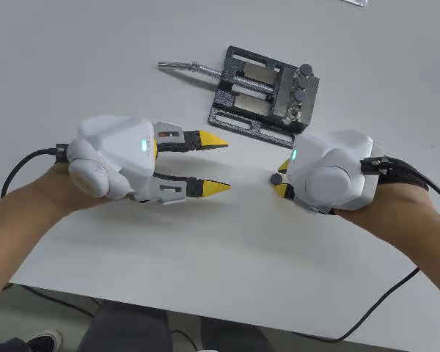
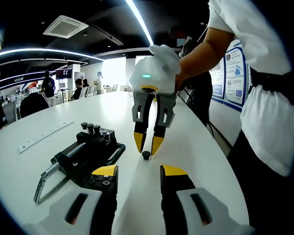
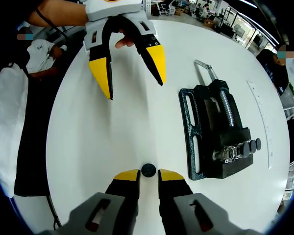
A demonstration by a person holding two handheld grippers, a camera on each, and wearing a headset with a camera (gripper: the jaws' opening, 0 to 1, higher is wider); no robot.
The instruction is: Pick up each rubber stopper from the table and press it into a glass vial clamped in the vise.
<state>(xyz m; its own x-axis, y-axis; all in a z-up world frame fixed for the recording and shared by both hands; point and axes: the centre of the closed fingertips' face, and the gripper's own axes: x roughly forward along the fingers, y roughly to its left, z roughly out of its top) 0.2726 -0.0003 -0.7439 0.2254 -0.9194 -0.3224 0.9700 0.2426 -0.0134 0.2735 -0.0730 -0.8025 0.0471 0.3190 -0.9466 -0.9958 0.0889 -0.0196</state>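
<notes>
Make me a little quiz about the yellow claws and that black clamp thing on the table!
1. True or false: the left gripper holds a stopper.
2. How many stoppered vials stand in the vise? A one, B three, C five.
3. Fill in: the loose stopper lies on the table at the tips of the ____ gripper.
Key: 1 false, its jaws are open and empty. 2 B; one glass vial is unplugged. 3 right: the right gripper.

I see one small black rubber stopper (image 3: 148,170) lying flat just between the tips of my right gripper (image 2: 147,143). Ahead and to its right, the black vise (image 3: 213,122) clamps three stoppered vials (image 3: 252,146) and one open glass vial (image 3: 229,154).
</notes>
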